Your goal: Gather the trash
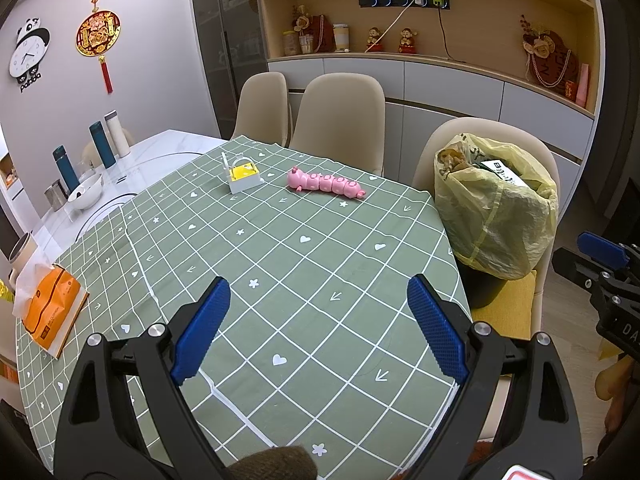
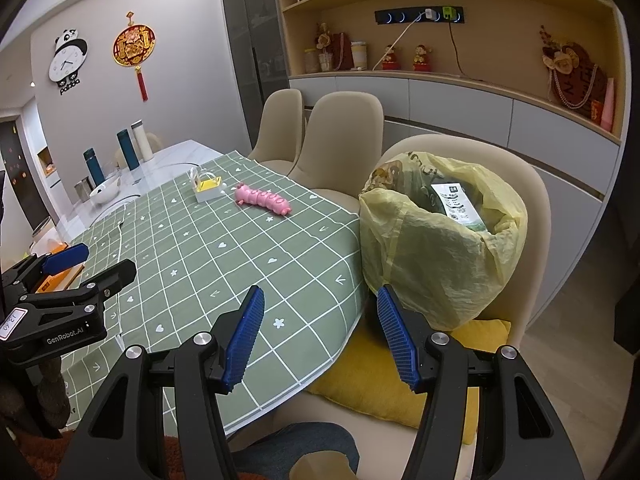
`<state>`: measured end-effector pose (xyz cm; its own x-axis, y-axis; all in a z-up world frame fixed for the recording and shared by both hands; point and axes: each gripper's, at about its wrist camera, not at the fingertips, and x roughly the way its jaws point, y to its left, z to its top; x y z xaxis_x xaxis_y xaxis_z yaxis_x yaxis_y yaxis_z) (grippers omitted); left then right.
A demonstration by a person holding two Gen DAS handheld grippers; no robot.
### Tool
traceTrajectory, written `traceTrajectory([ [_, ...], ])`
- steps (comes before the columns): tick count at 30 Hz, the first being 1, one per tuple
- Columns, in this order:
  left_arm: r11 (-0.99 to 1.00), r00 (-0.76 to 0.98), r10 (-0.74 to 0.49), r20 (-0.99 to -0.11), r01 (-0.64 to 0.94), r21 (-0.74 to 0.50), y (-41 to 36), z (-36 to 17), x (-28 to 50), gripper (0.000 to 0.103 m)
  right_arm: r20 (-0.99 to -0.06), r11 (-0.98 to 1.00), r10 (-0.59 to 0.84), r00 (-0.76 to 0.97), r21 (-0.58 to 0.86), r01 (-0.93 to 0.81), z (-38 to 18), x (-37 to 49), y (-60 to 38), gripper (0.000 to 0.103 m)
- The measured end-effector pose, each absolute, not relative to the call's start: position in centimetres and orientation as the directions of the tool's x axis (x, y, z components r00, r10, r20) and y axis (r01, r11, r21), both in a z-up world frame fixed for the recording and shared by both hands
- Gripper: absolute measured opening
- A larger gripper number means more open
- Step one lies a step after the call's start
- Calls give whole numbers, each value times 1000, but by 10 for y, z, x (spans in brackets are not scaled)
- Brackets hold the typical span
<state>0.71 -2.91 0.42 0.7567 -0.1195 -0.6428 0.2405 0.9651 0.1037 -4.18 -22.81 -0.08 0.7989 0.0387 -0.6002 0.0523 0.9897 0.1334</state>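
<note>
Green checked tablecloth (image 1: pixel 304 264): covers the near part of the table; the stretch in front of both grippers carries no visible litter.
Trash bag (image 2: pixel 440 248): yellow plastic, lining a bin on the cushioned chair (image 2: pixel 532 200) at the table's right edge; mouth open, a printed label and other waste inside.
Remaining items: pink toy caterpillar (image 1: pixel 325 184) and small white-and-yellow box (image 1: pixel 244 176), near each other at the far side of the cloth, well apart from both grippers; orange tissue pack (image 1: pixel 48 312) at the left edge.
Left gripper (image 1: pixel 320 304): jaws apart, nothing between the blue pads, above the cloth.
Right gripper (image 2: pixel 320 320): jaws apart, empty, over the table edge just beside the bag.
Step in hand: judged as between pickups, or finished; neither hand carries anything.
Next move: if the far items count as trash, a long reach across the table.
</note>
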Motion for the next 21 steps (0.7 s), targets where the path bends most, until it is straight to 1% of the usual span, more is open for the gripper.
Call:
traceTrajectory([
  [15, 966, 758, -120, -642, 238, 101, -26, 5, 7, 86, -599, 989, 38, 800, 135, 54, -2, -42, -228, 56],
  [21, 965, 742, -130, -657, 248, 89, -24, 2, 10, 86, -603, 992, 30, 798, 119, 53, -1, -42, -227, 56],
])
